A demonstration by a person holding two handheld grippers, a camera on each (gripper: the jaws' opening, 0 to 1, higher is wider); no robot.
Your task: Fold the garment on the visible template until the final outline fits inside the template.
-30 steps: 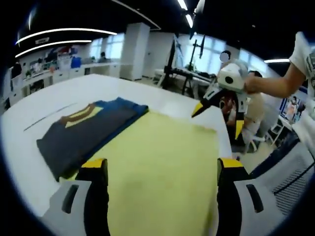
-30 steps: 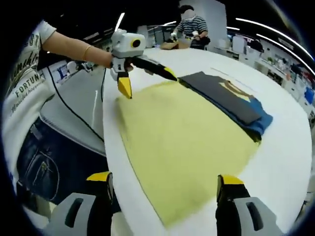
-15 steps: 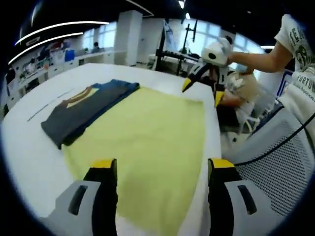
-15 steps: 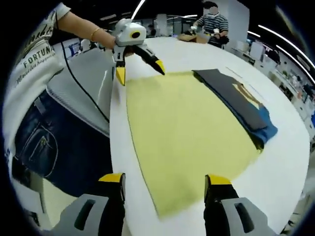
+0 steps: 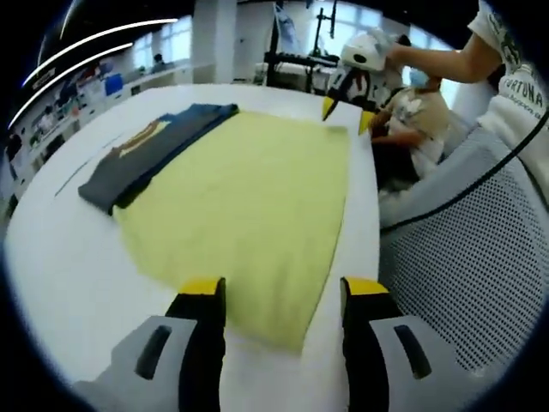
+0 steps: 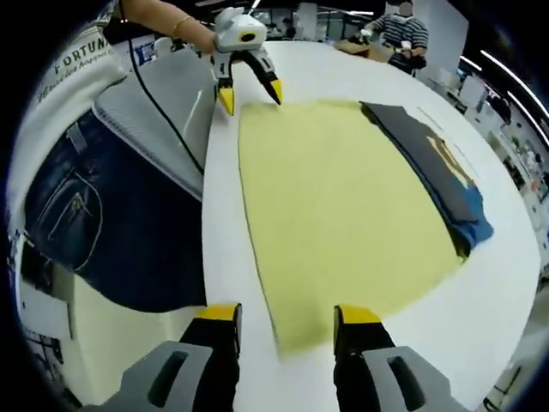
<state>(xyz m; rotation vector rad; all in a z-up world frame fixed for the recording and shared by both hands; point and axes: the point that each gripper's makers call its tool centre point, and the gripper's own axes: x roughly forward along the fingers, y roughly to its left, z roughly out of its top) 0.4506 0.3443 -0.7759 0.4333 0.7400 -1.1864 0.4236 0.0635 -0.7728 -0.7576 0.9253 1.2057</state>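
Observation:
A yellow template sheet [image 5: 249, 189] [image 6: 343, 206] lies flat on the white table [image 5: 60, 257] [image 6: 506, 300]. A folded garment [image 5: 141, 154] [image 6: 433, 163], dark grey over blue with a yellow and brown print, rests along the sheet's far side. My left gripper [image 5: 283, 292] hovers open over one near corner of the sheet, with nothing gripped; it also appears as the left gripper [image 6: 251, 96] at the top of the right gripper view. My right gripper [image 6: 287, 316] is open over the other near corner, seen too as the right gripper [image 5: 347, 113].
A person in a white T-shirt [image 5: 515, 77] and jeans [image 6: 120, 215] stands at the table's edge by a grey mesh chair [image 5: 463, 257] [image 6: 163, 112]. A black cable [image 6: 163, 112] hangs from the left gripper. Another person [image 6: 403, 26] sits at the table's far end.
Both views have pulled back towards the sheet's near edge, so each corner now sits between the jaws. Both pairs of jaws have narrowed a little. The garment has not moved.

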